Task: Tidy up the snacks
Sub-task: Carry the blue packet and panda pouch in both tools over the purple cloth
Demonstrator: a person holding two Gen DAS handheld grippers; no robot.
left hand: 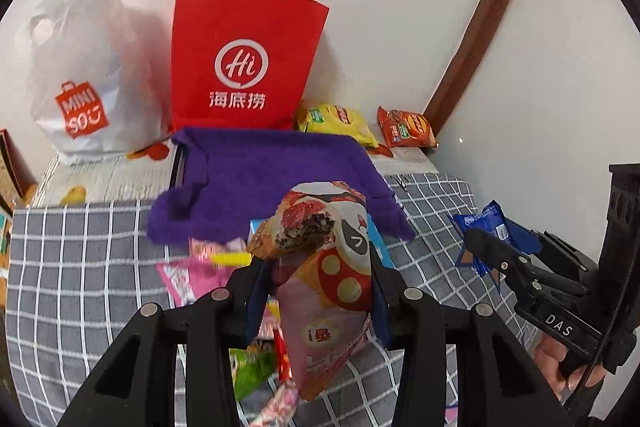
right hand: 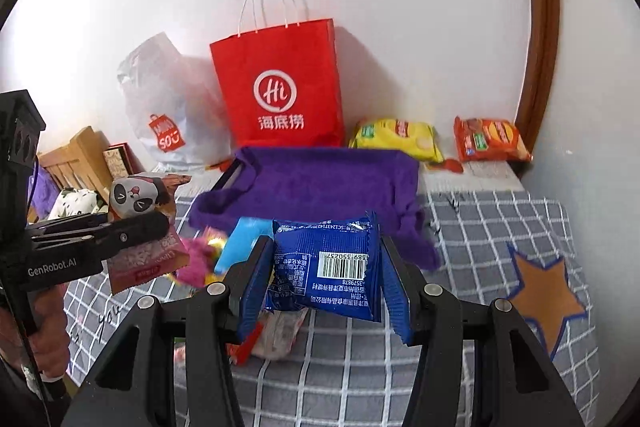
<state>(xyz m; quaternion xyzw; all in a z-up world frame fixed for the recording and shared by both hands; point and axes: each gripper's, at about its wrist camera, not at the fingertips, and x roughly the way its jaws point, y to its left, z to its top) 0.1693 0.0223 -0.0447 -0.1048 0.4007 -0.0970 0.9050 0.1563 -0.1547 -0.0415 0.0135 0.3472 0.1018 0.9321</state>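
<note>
back wall: paper bag (right hand: pixel 280 87) upright, plastic bag (right hand: pixel 164 119) to its left | right of paper bag: two snack packs (right hand: pixel 396 139) side by side | before bag: cloth-covered box (right hand: pixel 320 187) | nearer, on checked cover (right hand: pixel 500 227): loose packets (left hand: pixel 192 267), perhaps several

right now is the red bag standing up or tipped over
Standing. The red bag is upright against the wall behind the purple cloth, its handles pointing up. Whether anything is inside, cannot tell.

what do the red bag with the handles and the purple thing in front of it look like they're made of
Red bag: likely matte paper, given its crisp creases, stiff upright sides and twisted white cord handles. Purple thing: seemingly soft, fuzzy fabric, perhaps fleece or felt; it looks napped with limp, drooping edges.
</note>
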